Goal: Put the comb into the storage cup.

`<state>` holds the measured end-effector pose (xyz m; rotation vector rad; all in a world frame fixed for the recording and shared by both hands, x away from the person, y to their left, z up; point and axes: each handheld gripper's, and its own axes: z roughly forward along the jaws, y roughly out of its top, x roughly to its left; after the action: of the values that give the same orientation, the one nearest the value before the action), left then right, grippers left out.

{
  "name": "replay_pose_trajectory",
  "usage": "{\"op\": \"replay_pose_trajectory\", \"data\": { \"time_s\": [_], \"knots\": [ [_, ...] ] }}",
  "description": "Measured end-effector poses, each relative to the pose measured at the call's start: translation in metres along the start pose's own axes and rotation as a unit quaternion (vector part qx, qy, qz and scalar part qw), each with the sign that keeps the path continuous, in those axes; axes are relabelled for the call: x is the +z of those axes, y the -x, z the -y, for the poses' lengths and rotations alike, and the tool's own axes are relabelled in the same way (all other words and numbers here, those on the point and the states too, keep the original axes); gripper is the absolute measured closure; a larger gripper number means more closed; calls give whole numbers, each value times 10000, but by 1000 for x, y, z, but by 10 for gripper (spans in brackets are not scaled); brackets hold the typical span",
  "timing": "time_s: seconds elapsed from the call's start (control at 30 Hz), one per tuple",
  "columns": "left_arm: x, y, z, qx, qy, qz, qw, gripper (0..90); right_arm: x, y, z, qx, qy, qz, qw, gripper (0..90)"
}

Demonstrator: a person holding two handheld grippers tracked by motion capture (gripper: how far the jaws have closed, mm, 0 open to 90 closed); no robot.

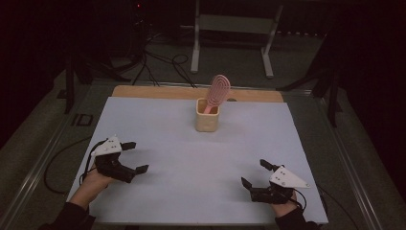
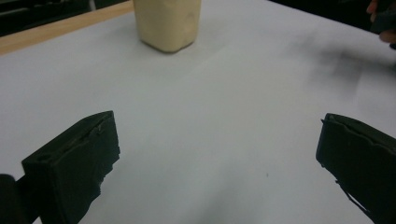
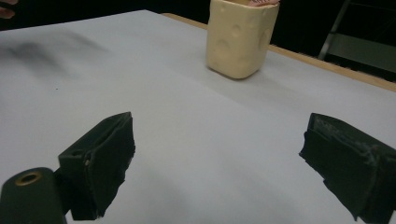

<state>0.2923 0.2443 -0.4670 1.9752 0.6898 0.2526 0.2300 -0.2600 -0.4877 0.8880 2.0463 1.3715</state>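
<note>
High view showed the left tool near the surface's near-left corner, jaws wide and empty, as if parked. Toward the far edge's middle, the cream cup kept the pink brush propped upright, while the right tool gaped empty near the near-right corner.

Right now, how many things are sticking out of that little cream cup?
1: a pink hairbrush stands handle-down in the cream cup at the far middle of the table. Anything shorter inside the cup would be hidden.
</note>
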Motion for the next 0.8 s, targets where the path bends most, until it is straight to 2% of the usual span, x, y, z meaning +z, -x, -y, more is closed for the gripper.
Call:
{"op": "replay_pose_trajectory", "data": {
  "time_s": [0.13,0.17,0.3,0.43,0.57,0.8],
  "knots": [
    [-7,4,12,-75,35,-50,10000,0,1,0,0,-3,-13,-4,10000,92],
    [-8,6,15,-73,46,-126,9999,0,1,0,0,-6,-12,-6,10000,92],
    [-14,7,29,-193,17,-132,9997,0,2,0,1,1,-29,-11,10000,92],
    [-18,12,39,-224,35,-130,9997,0,2,0,1,2,-36,-12,10000,92],
    [-21,20,46,-114,-58,-250,9996,0,3,0,2,-8,-56,-19,10000,92],
    [-31,27,57,-148,-51,-364,9992,0,3,0,1,7,-35,-16,10000,93]
  ]
}}
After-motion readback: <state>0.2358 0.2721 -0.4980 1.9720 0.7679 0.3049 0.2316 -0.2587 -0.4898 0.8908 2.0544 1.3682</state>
